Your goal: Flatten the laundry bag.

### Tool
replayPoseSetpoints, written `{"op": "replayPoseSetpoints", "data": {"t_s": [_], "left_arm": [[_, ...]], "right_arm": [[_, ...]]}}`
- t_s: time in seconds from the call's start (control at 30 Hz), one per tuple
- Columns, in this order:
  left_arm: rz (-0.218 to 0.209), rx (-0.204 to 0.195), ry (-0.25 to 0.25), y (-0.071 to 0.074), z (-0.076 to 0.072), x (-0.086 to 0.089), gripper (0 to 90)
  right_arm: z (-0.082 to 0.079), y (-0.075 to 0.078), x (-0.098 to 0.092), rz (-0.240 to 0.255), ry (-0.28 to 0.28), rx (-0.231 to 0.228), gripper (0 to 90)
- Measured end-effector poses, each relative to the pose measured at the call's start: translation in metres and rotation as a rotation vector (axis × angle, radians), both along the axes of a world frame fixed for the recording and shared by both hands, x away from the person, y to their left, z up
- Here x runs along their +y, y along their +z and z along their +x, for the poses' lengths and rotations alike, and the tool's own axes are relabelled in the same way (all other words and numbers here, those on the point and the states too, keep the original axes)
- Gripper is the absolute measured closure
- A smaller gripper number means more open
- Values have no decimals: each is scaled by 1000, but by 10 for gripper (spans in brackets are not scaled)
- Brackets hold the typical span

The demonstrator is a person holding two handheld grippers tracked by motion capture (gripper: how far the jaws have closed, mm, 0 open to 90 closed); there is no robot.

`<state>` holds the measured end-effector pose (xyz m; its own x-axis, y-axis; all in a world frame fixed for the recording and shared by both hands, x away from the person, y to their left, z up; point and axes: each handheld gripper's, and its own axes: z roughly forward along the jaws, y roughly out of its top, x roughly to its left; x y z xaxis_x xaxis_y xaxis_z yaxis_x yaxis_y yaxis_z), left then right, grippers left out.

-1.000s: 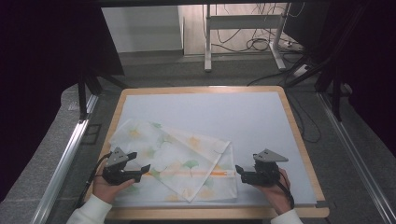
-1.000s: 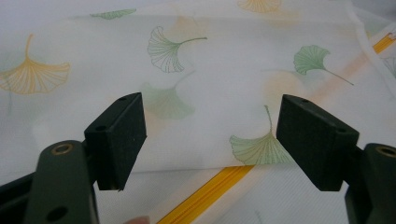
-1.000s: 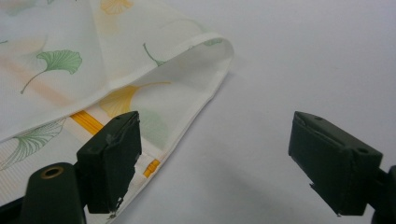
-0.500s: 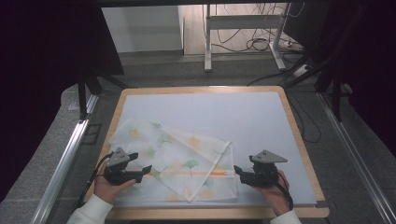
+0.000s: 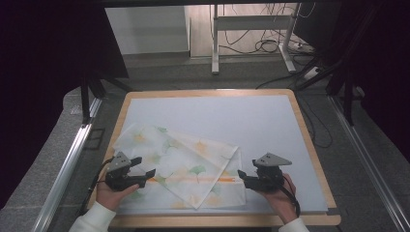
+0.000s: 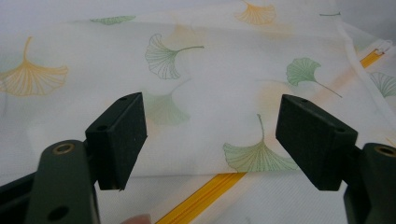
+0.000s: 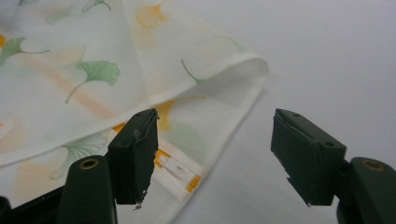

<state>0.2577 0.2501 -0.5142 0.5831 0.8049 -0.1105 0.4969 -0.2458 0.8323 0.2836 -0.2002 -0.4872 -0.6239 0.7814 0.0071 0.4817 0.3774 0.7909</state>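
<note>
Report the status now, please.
Left tool open, right tool open, both at the pillowcase. Pillowcase folded, flat on table. Nothing in the way.

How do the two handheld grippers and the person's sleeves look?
Both grippers, the left gripper and the right gripper, are black with two blocky black jaws. Each carries a grey three-cornered plate on top, and a black cable trails from each. Round brass-coloured rivets sit at the jaw bases in the gripper views. The person wears white sleeves.

Bare mat (image 5: 241, 116) beyond cloth (image 5: 183, 164)
</note>
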Motion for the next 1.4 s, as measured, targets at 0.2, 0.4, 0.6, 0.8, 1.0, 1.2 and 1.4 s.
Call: {"op": "replayPoseSetpoints", "data": {"t_s": [0.2,0.4,0.6,0.8,1.0,1.2,1.4], "left_arm": [[16,4,-8,-2,0,-1,246],[2,4,-3,-1,0,-1,245],[34,13,-10,-4,1,-4,246],[41,7,-11,-4,1,-4,250],[34,10,-13,-4,1,-4,249],[36,27,-29,-5,2,-5,250],[27,23,-13,-4,1,-5,255]], "right_arm": [[3,16,16,-1,22,18,341],[10,34,29,19,48,28,351],[13,47,42,48,75,15,355],[12,37,49,66,109,48,376],[8,35,56,46,143,41,388],[4,30,73,19,200,60,408],[7,33,91,23,243,76,419]]}}
